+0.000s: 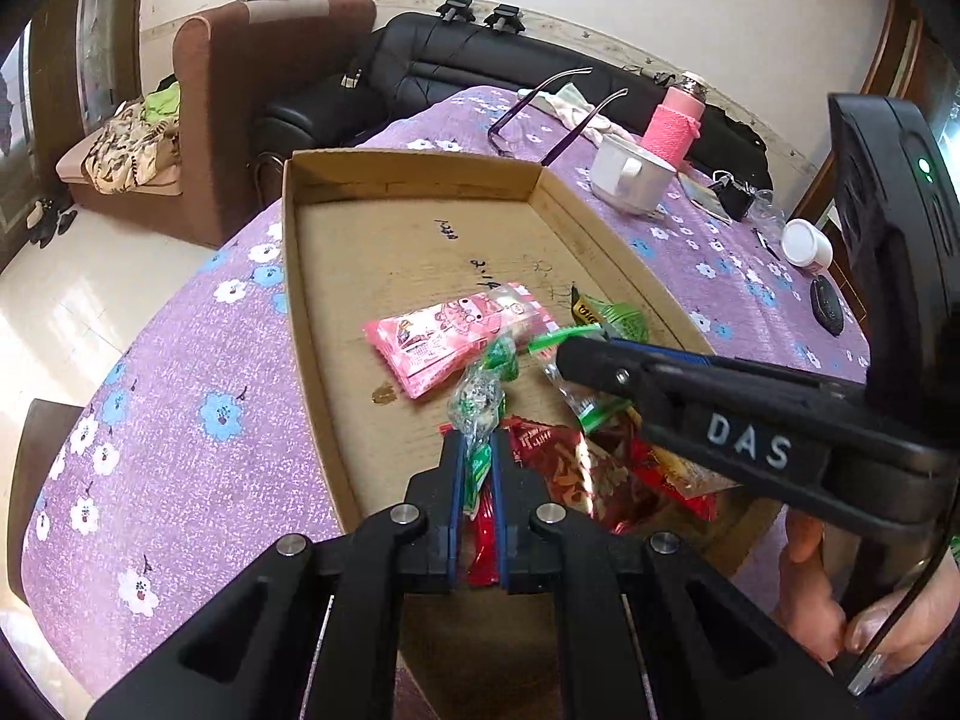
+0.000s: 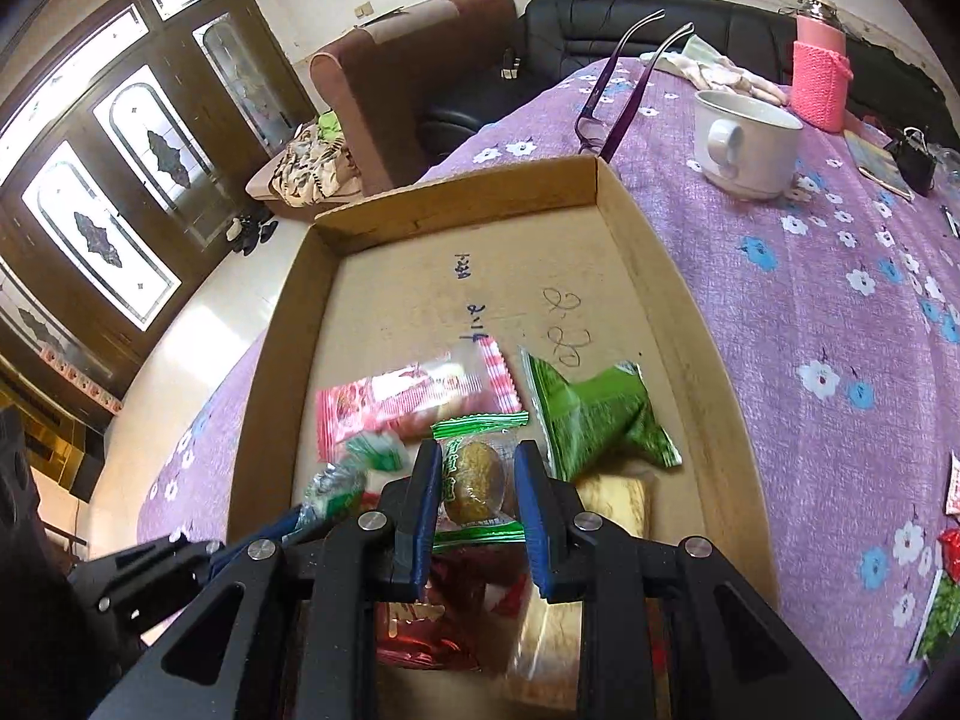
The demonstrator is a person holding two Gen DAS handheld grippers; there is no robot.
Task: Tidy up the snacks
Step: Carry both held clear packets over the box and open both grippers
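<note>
A shallow cardboard tray (image 1: 414,168) (image 2: 456,192) lies on the purple flowered tablecloth. Inside it are a pink packet (image 1: 456,336) (image 2: 408,402), a green packet (image 1: 618,318) (image 2: 594,414) and red packets (image 1: 558,468) (image 2: 420,618). Over the tray's near part, my left gripper (image 1: 477,441) (image 2: 294,519) is shut on a clear snack with green print (image 1: 480,402) (image 2: 336,492). My right gripper (image 2: 478,456) (image 1: 567,354) is shut on a round brown cake in a clear, green-ended wrapper (image 2: 474,480). The two grippers hang close together.
Behind the tray stand a white mug (image 1: 630,180) (image 2: 744,144), a pink-sleeved bottle (image 1: 669,126) (image 2: 819,72) and purple glasses (image 1: 522,114) (image 2: 600,120). A white jar (image 1: 807,243) and more snack packets (image 2: 948,540) lie to the right. A hand (image 1: 840,618) holds the right gripper.
</note>
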